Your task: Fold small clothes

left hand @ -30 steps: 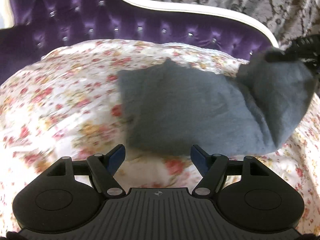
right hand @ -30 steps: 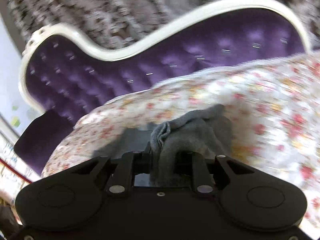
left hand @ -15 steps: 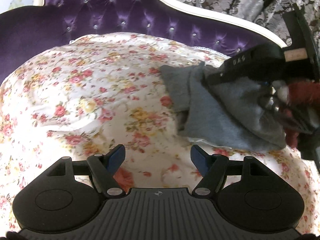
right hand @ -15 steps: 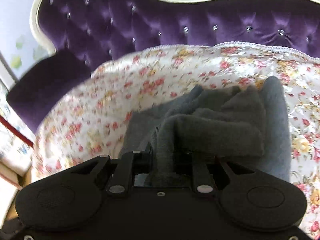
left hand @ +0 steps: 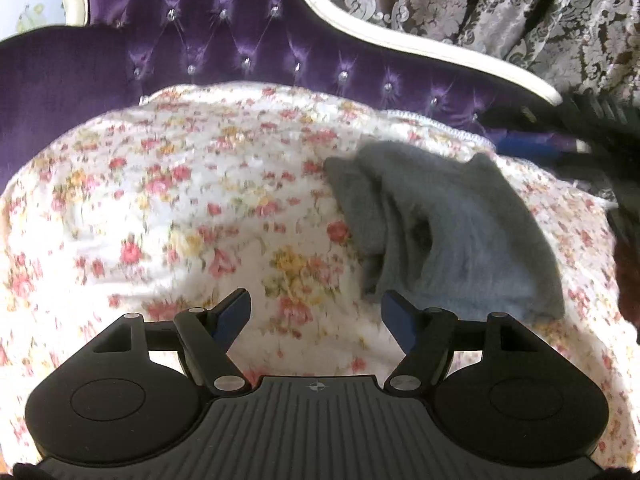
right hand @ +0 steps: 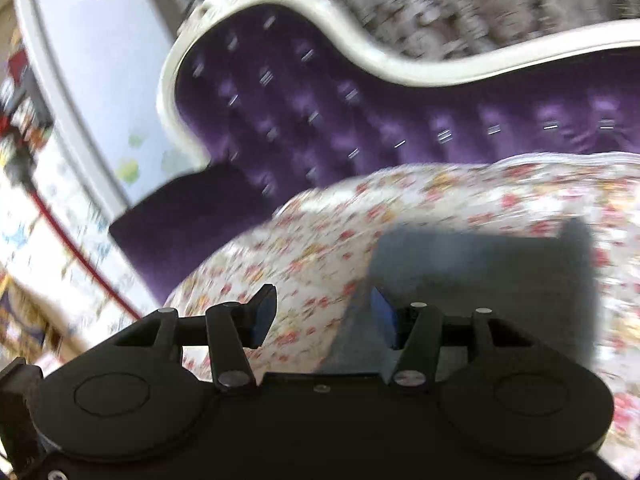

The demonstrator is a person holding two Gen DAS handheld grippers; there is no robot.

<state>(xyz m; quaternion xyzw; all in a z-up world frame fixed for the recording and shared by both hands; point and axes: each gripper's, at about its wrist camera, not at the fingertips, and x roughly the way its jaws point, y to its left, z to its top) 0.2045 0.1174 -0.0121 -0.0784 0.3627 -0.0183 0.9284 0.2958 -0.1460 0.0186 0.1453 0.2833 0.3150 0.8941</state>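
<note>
A small grey knitted garment (left hand: 460, 232) lies folded over on the floral sheet (left hand: 180, 200), to the right in the left wrist view. My left gripper (left hand: 316, 316) hovers open over bare sheet just left of it, with nothing between its blue pads. In the blurred right wrist view the grey garment (right hand: 480, 272) lies flat under and beyond the right finger. My right gripper (right hand: 324, 316) has its jaws opening, and only the garment's left edge reaches into the gap, with no pad pressing it. A blurred blue finger pad (left hand: 524, 146) of the right gripper shows past the garment's far corner.
A purple tufted headboard (left hand: 240, 40) with a white frame curves behind the bed. A patterned grey curtain (left hand: 520, 8) hangs beyond it. A dark red sleeve (left hand: 628, 276) shows at the right edge. Open floral sheet stretches to the left.
The right gripper, earlier shut on a bunched part of the grey garment, has let go and drawn back. The garment now lies folded on the sheet. My left gripper drifted left.
</note>
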